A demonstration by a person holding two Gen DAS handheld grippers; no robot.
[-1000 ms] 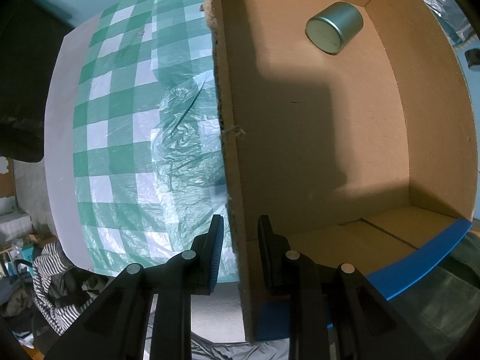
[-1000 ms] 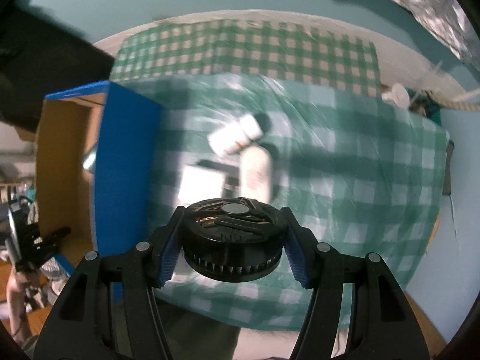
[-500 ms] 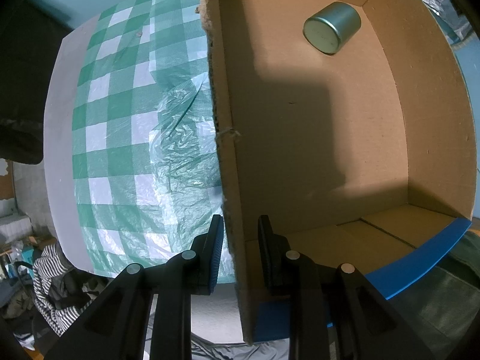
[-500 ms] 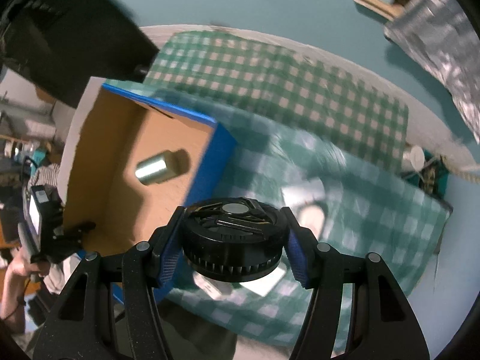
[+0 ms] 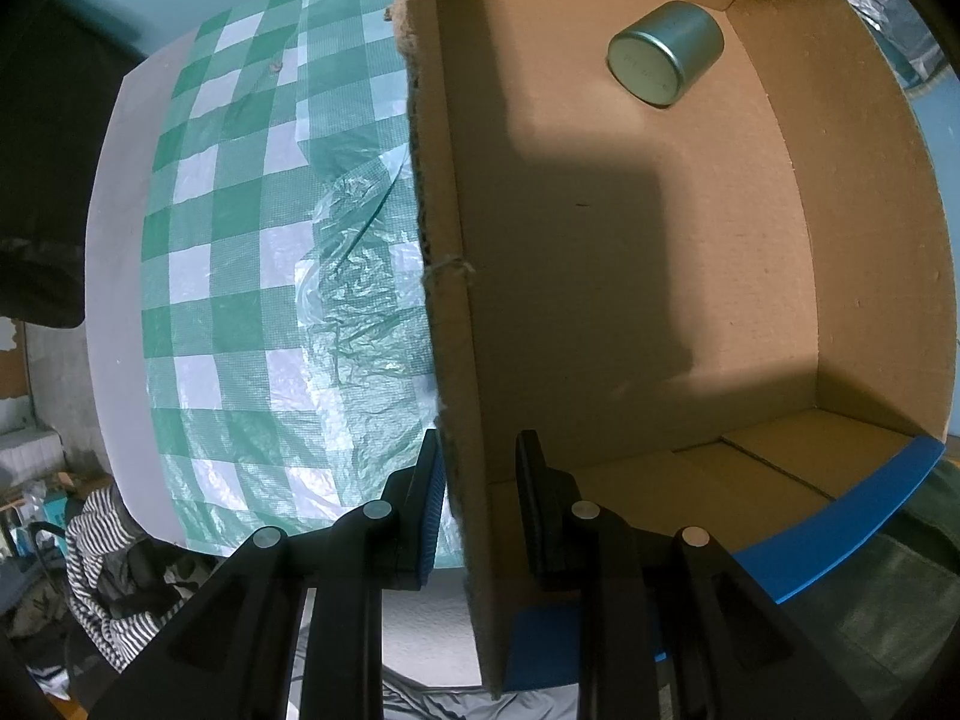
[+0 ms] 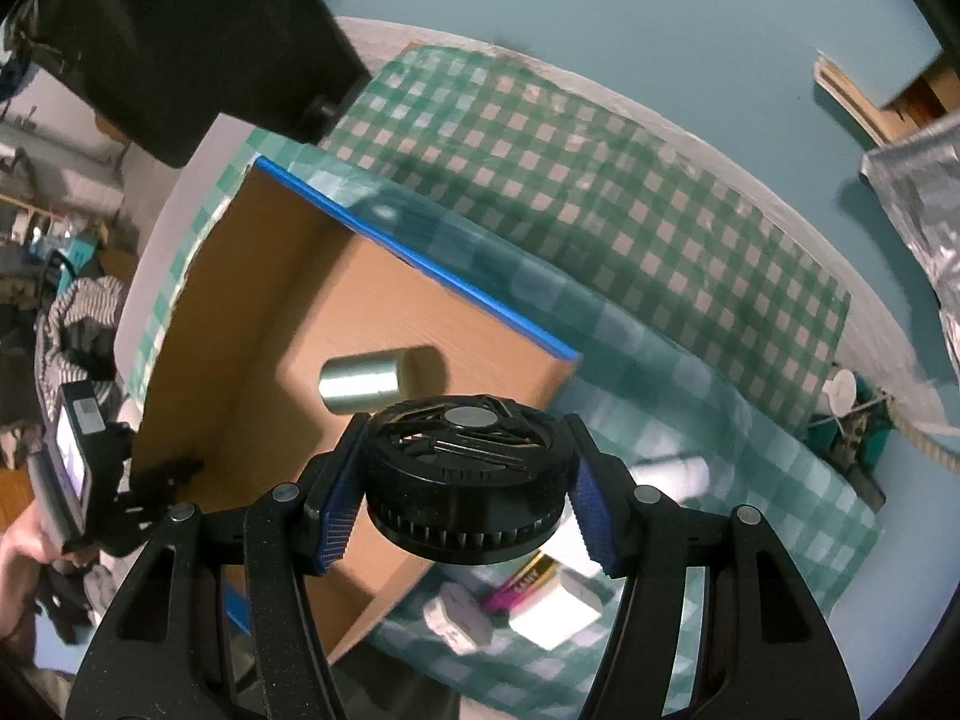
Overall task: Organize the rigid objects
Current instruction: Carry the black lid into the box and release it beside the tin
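Note:
My right gripper [image 6: 468, 483] is shut on a round black fan [image 6: 465, 474] and holds it in the air above the near corner of an open cardboard box [image 6: 252, 324]. A silver tin [image 6: 360, 384] lies on its side on the box floor. In the left wrist view my left gripper [image 5: 477, 489] is shut on the box's left cardboard wall [image 5: 450, 312], one finger outside and one inside. The same tin [image 5: 663, 51] lies at the far end of the box.
The box stands on a green checked tablecloth [image 6: 600, 180] covered with clear plastic. Beside the box lie a white block [image 6: 555, 615], a white rounded piece [image 6: 456, 618] and a pink and gold battery [image 6: 525, 582]. A person's hand [image 6: 18, 546] holds the left gripper. Striped clothing [image 5: 99, 552] lies below the table edge.
My right gripper has carried the fan sideways from above the tablecloth items to above the box, rolling as it went. The left gripper and box stayed put.

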